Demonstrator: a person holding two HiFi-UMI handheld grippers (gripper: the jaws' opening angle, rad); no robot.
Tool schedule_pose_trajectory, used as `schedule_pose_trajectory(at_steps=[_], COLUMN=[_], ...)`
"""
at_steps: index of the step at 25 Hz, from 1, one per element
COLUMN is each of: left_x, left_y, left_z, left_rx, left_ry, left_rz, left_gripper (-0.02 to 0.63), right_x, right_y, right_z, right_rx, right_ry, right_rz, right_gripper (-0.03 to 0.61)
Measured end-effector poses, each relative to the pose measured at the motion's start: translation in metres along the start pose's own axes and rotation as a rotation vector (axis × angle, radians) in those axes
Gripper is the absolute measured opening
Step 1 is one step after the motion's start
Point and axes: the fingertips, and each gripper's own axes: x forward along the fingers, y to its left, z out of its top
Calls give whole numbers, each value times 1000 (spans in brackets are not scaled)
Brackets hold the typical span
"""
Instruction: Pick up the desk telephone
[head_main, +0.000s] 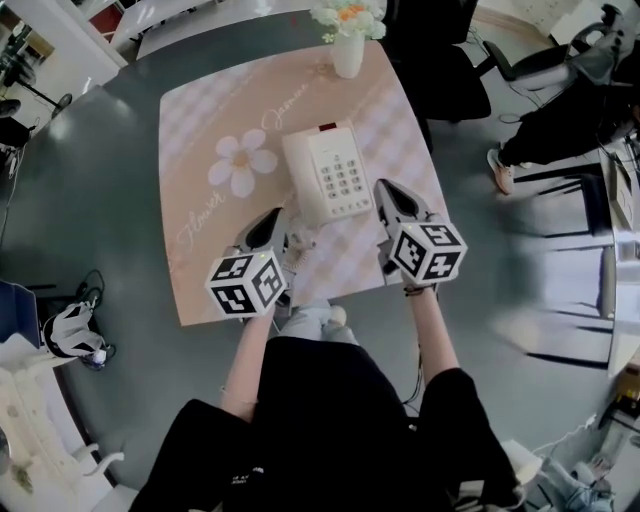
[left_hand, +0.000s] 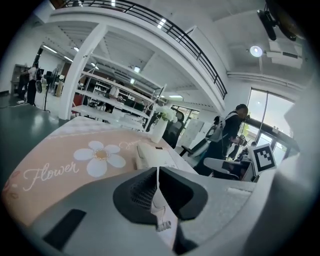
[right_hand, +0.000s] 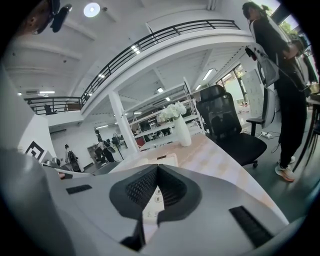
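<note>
Two clenched tools, left tool (head_main: 270, 226) and right tool (head_main: 393, 196), flank the white push-button desk telephone (head_main: 328, 172)

It sits at the middle of the pink daisy-print counter (head_main: 200, 130), one tool near its near left corner, the other just beside its right edge. Neither grips anything. A white flower vase (head_main: 348, 52) stands at the far edge.

Flowers (head_main: 345, 15) at the table's (head_main: 200, 130) far edge are cropped by the head view's top. In its own view, the right gripper (right_hand: 157, 169) hides most of the telephone (right_hand: 165, 159).
</note>
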Motion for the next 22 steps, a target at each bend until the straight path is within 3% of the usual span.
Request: schedule_pose_trajectory(at_steps=[6, 9, 13, 15, 22], left_x=[26, 35, 44, 48, 66], left_y=[18, 22, 23, 20, 19], left_z=[-1, -2, -4, -8, -12], left_rx=[-32, -58, -71, -82, -109], left_ry=[44, 63, 82, 97, 122], left_rz=[-7, -17, -35, -52, -41], left_gripper=[22, 60, 85, 129, 212], right_x=[35, 46, 57, 59, 79], right_y=[-9, -12, -15, -17, -32], right_z=[-7, -9, -11, -12, -18], right_rx=[11, 45, 17, 35, 104], right_ry=[36, 42, 66, 72, 129], right_rz=[-24, -28, -35, -28, 10], right_gripper=[-8, -8, -6, -3, 77])
